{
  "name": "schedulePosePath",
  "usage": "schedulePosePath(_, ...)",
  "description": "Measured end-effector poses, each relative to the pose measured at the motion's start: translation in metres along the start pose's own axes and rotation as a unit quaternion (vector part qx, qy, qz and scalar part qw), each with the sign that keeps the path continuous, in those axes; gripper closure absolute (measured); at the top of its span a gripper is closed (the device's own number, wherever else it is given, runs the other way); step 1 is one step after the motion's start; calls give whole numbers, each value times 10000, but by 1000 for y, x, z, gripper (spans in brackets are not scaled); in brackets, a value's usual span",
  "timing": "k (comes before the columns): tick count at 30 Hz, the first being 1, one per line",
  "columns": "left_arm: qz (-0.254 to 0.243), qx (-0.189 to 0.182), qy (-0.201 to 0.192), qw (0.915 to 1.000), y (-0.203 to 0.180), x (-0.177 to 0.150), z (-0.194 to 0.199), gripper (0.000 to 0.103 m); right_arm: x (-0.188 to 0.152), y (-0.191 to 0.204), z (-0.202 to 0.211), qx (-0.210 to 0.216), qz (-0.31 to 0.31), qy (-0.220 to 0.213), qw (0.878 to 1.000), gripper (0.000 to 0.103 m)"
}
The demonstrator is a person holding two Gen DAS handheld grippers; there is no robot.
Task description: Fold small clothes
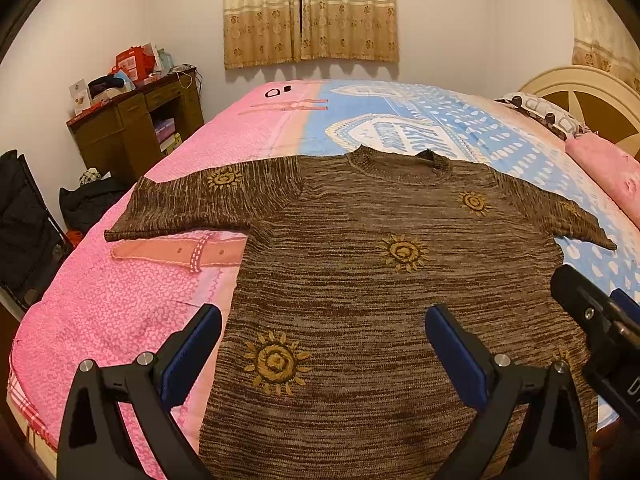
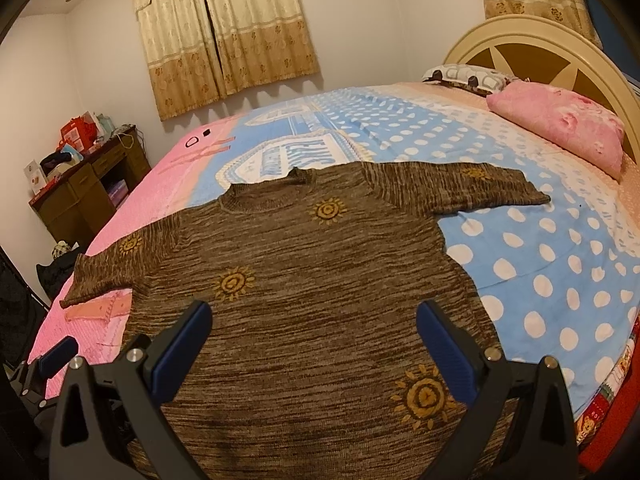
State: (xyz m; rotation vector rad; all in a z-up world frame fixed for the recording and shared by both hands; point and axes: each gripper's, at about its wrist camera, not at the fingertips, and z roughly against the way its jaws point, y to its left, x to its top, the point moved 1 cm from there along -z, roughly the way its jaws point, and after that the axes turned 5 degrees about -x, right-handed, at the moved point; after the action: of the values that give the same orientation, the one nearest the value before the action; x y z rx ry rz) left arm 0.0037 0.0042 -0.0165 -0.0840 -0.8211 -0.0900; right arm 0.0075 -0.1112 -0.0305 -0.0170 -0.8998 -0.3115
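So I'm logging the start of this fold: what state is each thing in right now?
Brown knit sweater: spread flat on the bed, front up, both short sleeves out, not yet folded.
Left gripper: open, holding nothing, above the sweater's lower part.
Right gripper: open, holding nothing, above the sweater.
Curtains: drawn shut.
Pink pillow: lying by the headboard.

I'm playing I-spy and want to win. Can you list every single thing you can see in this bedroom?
sweater: one, brown with yellow suns, spread flat on the bed, sleeves out
bedspread: one, pink and blue with white dots, covers the bed
pink pillow: one, by the headboard
patterned pillow: one, white and dark, behind the pink one
headboard: one, cream and brown, far right
curtains: beige, on the back wall
desk: one, dark wood, cluttered, left of the bed
left gripper: black, blue fingers open above the sweater's hem
right gripper: same, open
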Motion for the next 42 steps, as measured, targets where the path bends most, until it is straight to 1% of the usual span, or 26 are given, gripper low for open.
schedulePosePath(7, -70, 34, -25, 10000, -4, 0, -2, 1, 0, 0, -2, 0, 19, 31, 10000, 0)
schedulePosePath(13, -74, 33, 32, 10000, -4, -1, -7, 1, 0, -2, -8, -34, 27, 127, 9999, 0)
schedulePosePath(25, -114, -41, 20, 9999, -7, 2, -14, 1, 3, 1, -20, -100, 129, 258, 9995, 0)
schedulePosePath(37, -165, -23, 120, 9998, -8, 3, -25, 1, 10, -3, -34, -211, 128, 371, 9990, 0)
schedulePosePath(42, -222, -44, 241, 9995, -12, 1, -35, 1, 12, -10, -43, -324, 214, 429, 9983, 0)
